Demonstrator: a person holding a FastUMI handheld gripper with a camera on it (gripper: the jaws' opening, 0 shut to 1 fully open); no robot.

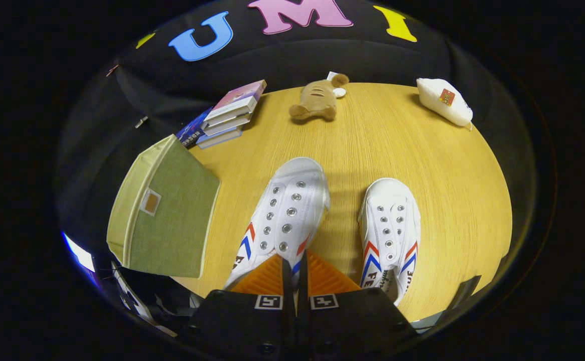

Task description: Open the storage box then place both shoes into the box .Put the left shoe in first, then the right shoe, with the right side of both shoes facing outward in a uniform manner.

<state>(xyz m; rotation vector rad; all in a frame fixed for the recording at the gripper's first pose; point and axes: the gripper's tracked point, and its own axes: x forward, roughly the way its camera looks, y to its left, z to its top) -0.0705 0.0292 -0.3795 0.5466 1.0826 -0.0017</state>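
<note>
Two white canvas shoes with red and blue chevrons lie on the round wooden table (373,135), toes pointing away from me. The left-hand shoe (285,210) looks larger and tilted, its rear end running in between my fingers. My gripper (295,260) is shut on the rim of that shoe, with only a thin sliver of fabric showing between the pads. The right-hand shoe (390,225) rests flat on the table to the right of the fingers. The green fabric storage box (167,215) stands left of the shoes, a small tab on its green face; whether it is open I cannot tell.
A stack of books (227,115) sits beyond the box at the table's far left. A brown plush toy (317,100) lies at the far edge, and a white pouch (445,100) at the far right. Bare wood runs between the shoes and the plush toy.
</note>
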